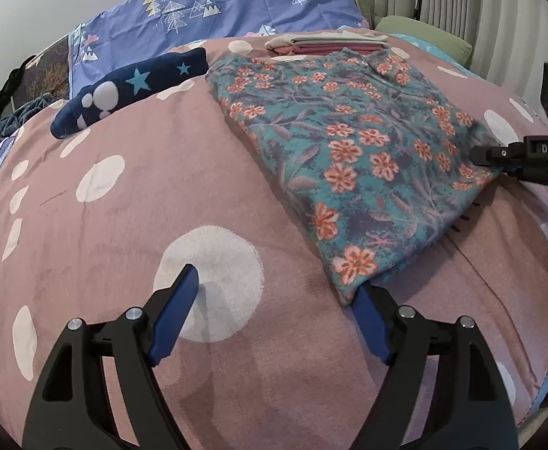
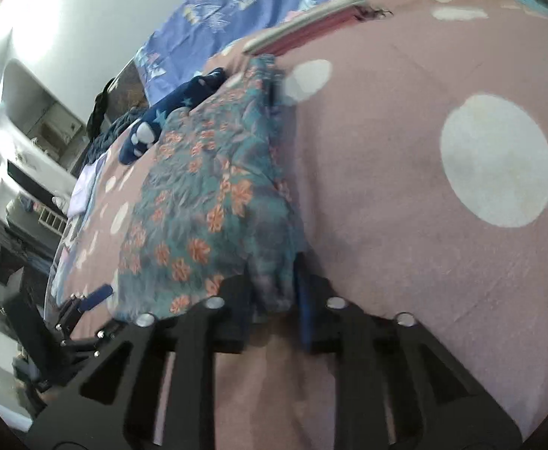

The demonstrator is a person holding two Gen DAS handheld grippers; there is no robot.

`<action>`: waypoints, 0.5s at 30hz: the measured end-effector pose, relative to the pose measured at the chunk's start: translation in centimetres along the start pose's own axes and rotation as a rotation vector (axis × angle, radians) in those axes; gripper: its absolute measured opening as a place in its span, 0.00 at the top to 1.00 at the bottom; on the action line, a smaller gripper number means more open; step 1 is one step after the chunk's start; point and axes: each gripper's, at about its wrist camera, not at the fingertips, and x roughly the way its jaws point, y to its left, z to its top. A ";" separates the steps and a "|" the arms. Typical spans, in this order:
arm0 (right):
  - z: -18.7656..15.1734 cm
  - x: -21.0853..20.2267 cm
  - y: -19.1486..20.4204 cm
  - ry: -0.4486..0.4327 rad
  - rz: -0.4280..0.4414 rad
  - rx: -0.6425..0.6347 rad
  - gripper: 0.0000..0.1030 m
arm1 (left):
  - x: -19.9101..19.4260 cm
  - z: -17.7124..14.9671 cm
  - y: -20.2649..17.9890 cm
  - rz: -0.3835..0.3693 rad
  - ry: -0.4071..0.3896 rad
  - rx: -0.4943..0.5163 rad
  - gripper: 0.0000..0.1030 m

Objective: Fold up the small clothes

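Observation:
A teal floral garment (image 1: 349, 157) lies folded into a rough rectangle on the pink dotted bedspread (image 1: 161, 202). My left gripper (image 1: 277, 300) is open and empty, low over the bedspread, its right finger by the garment's near corner. My right gripper (image 2: 274, 292) has its jaws narrowed on the garment's (image 2: 206, 202) right edge, with cloth between the fingers. The right gripper also shows in the left wrist view (image 1: 499, 155), at the garment's right side.
A dark blue star-print garment (image 1: 131, 92) lies folded at the back left. A stack of folded pink and beige clothes (image 1: 322, 45) sits behind the floral garment. A purple tree-print pillow (image 1: 213, 3) and a green pillow (image 1: 424, 33) lie at the bed's head.

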 end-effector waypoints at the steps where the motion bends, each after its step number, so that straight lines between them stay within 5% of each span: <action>1: 0.2 -0.4 -0.4 0.001 0.008 0.027 0.90 | 0.0 -0.1 0.1 0.002 0.000 -0.001 0.21; 3: 0.3 -0.9 -0.4 -0.005 -0.038 0.004 0.89 | -0.1 -0.3 0.3 -0.005 0.002 -0.004 0.21; 6: 0.3 -1.2 -0.1 0.014 -0.071 -0.047 0.76 | -0.4 -0.5 0.5 -0.031 0.017 -0.007 0.21; 8: 0.5 -1.8 0.1 0.006 -0.074 -0.060 0.71 | -1.1 -0.4 0.4 -0.114 0.049 -0.003 0.26; 11: 1.4 -2.8 1.2 -0.050 -0.094 -0.115 0.69 | -3.9 0.3 -0.2 -0.294 0.019 0.042 0.41; 13: 2.3 -3.1 2.8 -0.101 -0.082 -0.160 0.71 | -5.3 1.4 -0.6 -0.332 -0.029 0.069 0.58; 15: 2.9 -3.0 4.5 -0.136 -0.040 -0.211 0.73 | -5.9 2.8 -1.3 -0.353 -0.079 0.086 0.63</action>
